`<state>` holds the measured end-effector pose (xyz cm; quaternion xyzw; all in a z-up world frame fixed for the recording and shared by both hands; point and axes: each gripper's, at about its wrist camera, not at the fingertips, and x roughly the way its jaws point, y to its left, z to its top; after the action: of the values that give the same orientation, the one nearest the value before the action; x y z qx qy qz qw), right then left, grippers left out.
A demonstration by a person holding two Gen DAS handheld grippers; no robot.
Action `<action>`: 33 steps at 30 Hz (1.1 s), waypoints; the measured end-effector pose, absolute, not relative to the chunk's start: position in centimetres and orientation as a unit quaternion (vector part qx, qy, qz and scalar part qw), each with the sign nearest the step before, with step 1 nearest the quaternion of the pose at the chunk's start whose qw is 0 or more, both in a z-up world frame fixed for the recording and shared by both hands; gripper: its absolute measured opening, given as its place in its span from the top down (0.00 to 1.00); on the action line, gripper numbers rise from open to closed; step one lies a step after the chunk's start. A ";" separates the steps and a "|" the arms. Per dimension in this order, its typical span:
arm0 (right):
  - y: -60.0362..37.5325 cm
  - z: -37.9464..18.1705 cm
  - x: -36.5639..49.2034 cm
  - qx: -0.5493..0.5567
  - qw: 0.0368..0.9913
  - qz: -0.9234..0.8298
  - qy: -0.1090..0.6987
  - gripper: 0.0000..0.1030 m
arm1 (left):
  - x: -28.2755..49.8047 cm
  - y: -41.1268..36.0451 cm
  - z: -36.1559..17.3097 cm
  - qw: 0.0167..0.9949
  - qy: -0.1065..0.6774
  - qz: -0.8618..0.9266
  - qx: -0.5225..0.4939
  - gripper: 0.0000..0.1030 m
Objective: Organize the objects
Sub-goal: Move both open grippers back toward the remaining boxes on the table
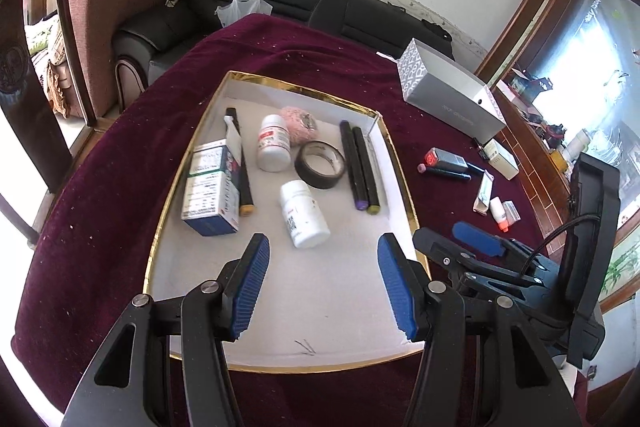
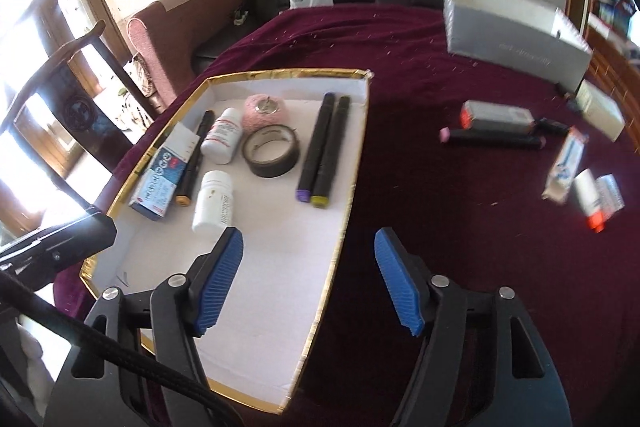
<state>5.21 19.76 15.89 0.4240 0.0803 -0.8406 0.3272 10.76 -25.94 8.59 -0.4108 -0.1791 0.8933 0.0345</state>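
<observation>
Both the left gripper (image 1: 324, 283) and right gripper (image 2: 308, 279) hung open and empty; the pink-capped marker (image 2: 492, 139) lay on the cloth (image 2: 400, 187) outside the tray (image 2: 344, 219), probably light, rigid, slick, best pinched mid-barrel.

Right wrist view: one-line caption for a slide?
Open right gripper hovers over the gold-rimmed tray holding markers, pill bottles and tape; more items remain on the maroon cloth.
</observation>
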 end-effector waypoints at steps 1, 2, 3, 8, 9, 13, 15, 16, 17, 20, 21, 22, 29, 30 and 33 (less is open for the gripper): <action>20.1 16.1 5.4 0.416 0.325 -0.845 0.087 0.31 | 10.8 -25.4 8.6 0.035 -0.177 0.893 -0.411 0.51; 20.4 16.2 5.4 0.412 0.323 -0.847 0.090 0.31 | 10.8 -24.9 8.7 0.039 -0.173 0.893 -0.413 0.51; 20.9 16.3 5.4 0.408 0.321 -0.850 0.092 0.31 | 10.8 -24.3 8.8 0.041 -0.169 0.894 -0.413 0.51; 23.0 16.8 5.2 0.396 0.300 -0.863 0.097 0.30 | 10.8 -21.4 9.2 0.062 -0.151 0.896 -0.414 0.51; 23.5 16.9 5.3 0.392 0.294 -0.866 0.097 0.30 | 10.8 -21.1 9.3 0.064 -0.149 0.896 -0.414 0.51; 25.1 17.7 5.7 0.371 0.270 -0.883 0.099 0.30 | 11.0 -19.6 9.3 0.071 -0.137 0.897 -0.415 0.51; 25.7 18.0 5.8 0.361 0.263 -0.889 0.103 0.28 | 11.1 -19.1 9.3 0.071 -0.133 0.897 -0.416 0.51; 26.0 18.3 6.0 0.355 0.258 -0.892 0.105 0.27 | 11.1 -19.0 9.3 0.070 -0.131 0.897 -0.416 0.51; 26.1 18.4 6.0 0.350 0.255 -0.895 0.108 0.25 | 11.1 -18.9 9.3 0.070 -0.129 0.897 -0.416 0.51; 26.5 18.7 6.2 0.339 0.245 -0.901 0.119 0.23 | 11.2 -18.5 9.1 0.066 -0.122 0.898 -0.417 0.51; 26.6 18.7 6.2 0.339 0.245 -0.900 0.120 0.23 | 11.2 -18.5 9.1 0.067 -0.123 0.898 -0.418 0.51; 26.7 18.7 6.1 0.341 0.246 -0.900 0.118 0.23 | 11.2 -18.4 9.0 0.067 -0.122 0.898 -0.418 0.51; 27.3 18.5 5.8 0.347 0.243 -0.899 0.112 0.23 | 11.2 -17.9 8.9 0.069 -0.119 0.897 -0.421 0.51; 27.4 18.5 5.8 0.348 0.242 -0.899 0.112 0.23 | 11.1 -17.8 8.8 0.069 -0.118 0.896 -0.421 0.51; 27.6 18.4 5.6 0.349 0.240 -0.899 0.111 0.23 | 11.0 -17.0 8.6 0.074 -0.112 0.895 -0.425 0.51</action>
<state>5.61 27.60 18.43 0.3486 0.1114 -0.8992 0.2397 10.99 -17.02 8.63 -0.4251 -0.1116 0.8952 0.0739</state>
